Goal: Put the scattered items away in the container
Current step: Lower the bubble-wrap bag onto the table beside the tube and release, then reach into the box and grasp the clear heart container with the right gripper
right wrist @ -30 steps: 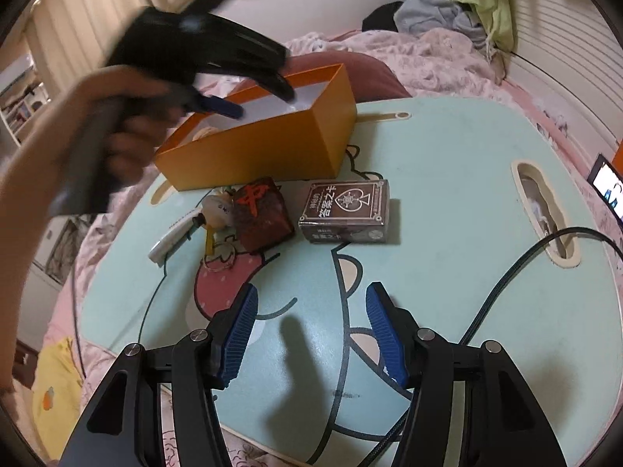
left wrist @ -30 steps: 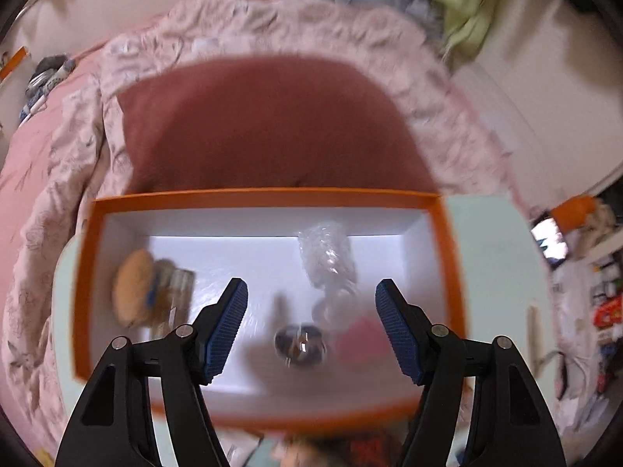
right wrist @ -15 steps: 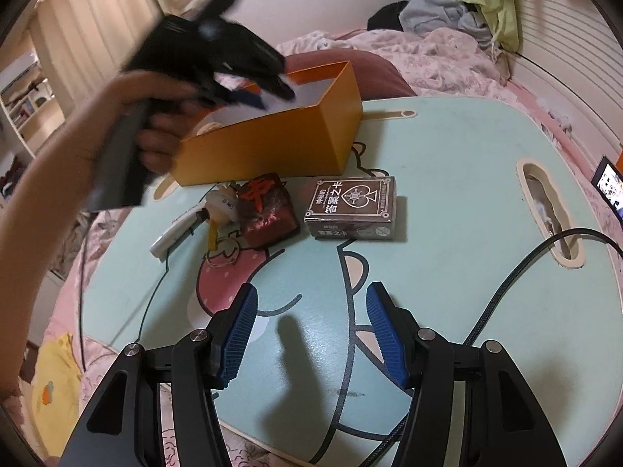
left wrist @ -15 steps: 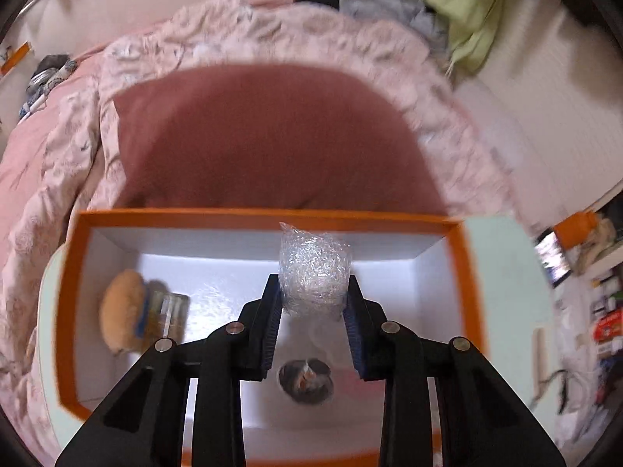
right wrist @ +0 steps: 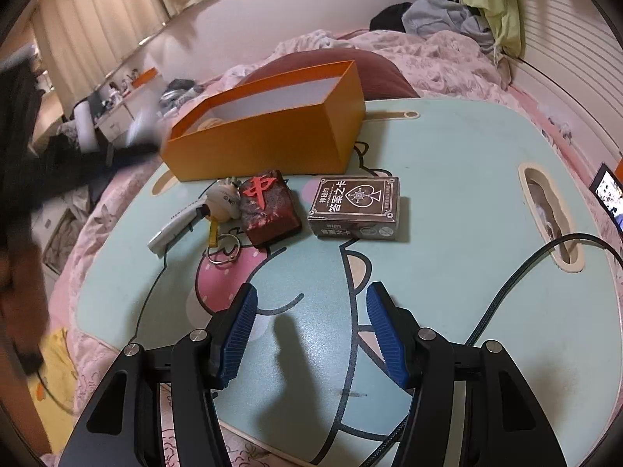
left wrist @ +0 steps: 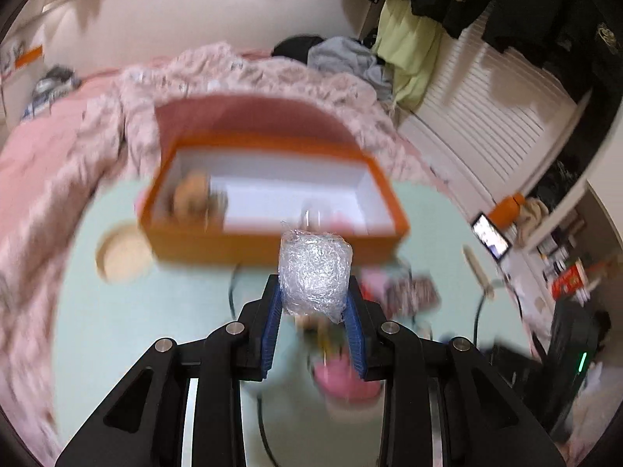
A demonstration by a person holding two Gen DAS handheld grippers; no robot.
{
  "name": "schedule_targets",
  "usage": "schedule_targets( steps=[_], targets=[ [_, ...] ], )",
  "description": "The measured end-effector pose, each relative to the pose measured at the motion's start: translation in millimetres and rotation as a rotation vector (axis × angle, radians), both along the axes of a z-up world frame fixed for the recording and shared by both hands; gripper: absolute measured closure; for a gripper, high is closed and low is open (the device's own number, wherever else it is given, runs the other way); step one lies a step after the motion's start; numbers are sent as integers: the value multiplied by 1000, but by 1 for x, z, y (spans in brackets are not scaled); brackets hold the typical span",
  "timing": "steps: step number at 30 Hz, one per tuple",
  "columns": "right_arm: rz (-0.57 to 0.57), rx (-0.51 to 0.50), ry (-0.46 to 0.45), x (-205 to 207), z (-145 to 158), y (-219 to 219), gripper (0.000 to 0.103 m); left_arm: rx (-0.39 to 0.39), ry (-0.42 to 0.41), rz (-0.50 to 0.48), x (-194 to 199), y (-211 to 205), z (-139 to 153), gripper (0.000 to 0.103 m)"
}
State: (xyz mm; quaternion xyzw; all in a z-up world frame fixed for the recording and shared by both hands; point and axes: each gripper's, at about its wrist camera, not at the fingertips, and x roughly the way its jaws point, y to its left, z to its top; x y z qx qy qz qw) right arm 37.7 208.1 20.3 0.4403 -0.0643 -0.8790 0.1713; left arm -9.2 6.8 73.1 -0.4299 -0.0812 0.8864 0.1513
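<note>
Now left gripper (left wrist: 313, 303) down-tilted, gripping wrapped ball (left wrist: 314, 274)

Red tile (right wrist: 268, 210): a raised red character 中 on its dark top face; the tile lies on the desk (right wrist: 447, 163) just in front of the orange box's long side.
Card box (right wrist: 355, 207): its brown top bears a spade emblem, the large characters 答案之卡 and a smaller line that seems to read 神秘的; the box lies on the desk just right of the red tile.
Card box, front edge: small print and round icons, too small to read.
White pen (right wrist: 177, 225): a short dark print along its barrel, too small to read; it lies near the desk's left edge.
Left wrist view: blurred, nothing legible.
</note>
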Motion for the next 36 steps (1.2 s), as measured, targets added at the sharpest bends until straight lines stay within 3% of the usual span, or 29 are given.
schedule_targets(
  steps=[4, 8, 11, 13, 18, 21, 26, 36],
  targets=[
    [1, 11, 1, 0, 0, -1, 44, 25, -41, 11, 20, -6, -27, 71],
    [3, 18, 2, 0, 0, -2, 44, 12, -20, 34, 24, -6, -35, 69],
    [3, 20, 2, 0, 0, -2, 44, -31, -16, 44, 24, 0, -37, 54],
    [3, 20, 2, 0, 0, -2, 44, -42, 19, 58, 29, 2, -36, 37],
    [4, 19, -2, -1, 0, -3, 44, -55, 72, 118, 43, -2, -36, 29],
    [9, 14, -12, -3, 0, -2, 44, -85, 48, 148, 49, -6, -41, 29],
    [9, 3, -9, -9, 9, 1, 44, -134, 76, 189, 64, -9, -43, 28],
    [48, 74, 52, -46, 64, -13, 44, -202, 0, 167, 56, 3, -62, 28]
  ],
)
